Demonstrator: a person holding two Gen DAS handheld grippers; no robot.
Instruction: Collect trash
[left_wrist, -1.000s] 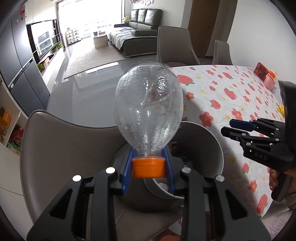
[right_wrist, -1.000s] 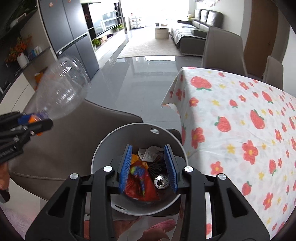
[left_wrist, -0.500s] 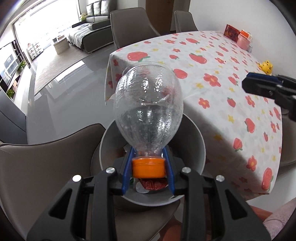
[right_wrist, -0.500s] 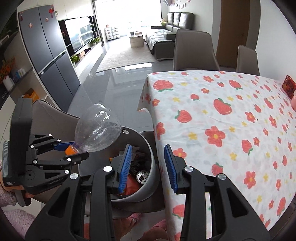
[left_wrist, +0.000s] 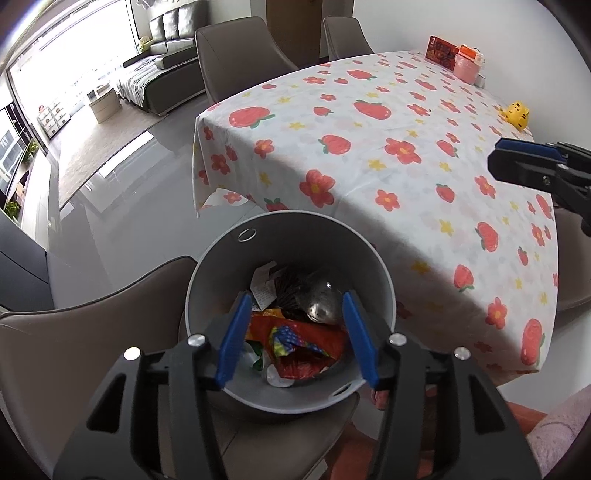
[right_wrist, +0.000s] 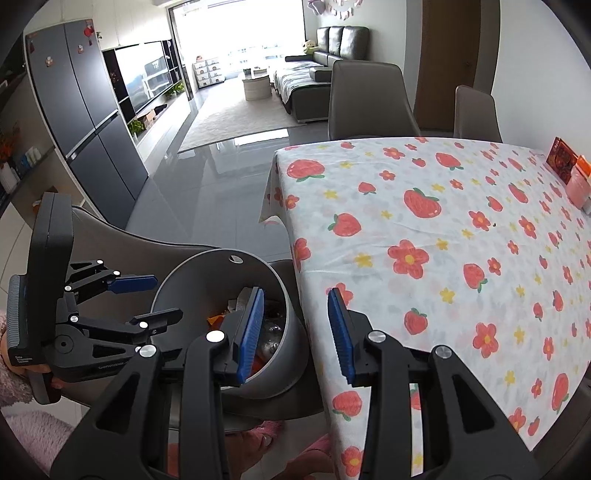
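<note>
Left hand-held gripper (left_wrist: 293, 338): tilted steeply downward, jaws just opened, nothing between them. Right hand-held gripper (right_wrist: 297, 334): angled down, jaws apart, empty.

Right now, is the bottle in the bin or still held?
In the bin. The bottle lies on the trash inside, and the left gripper, just opened, holds nothing.

One bin (left_wrist: 207, 280), two claws (left_wrist: 293, 332) (right_wrist: 295, 325).
</note>
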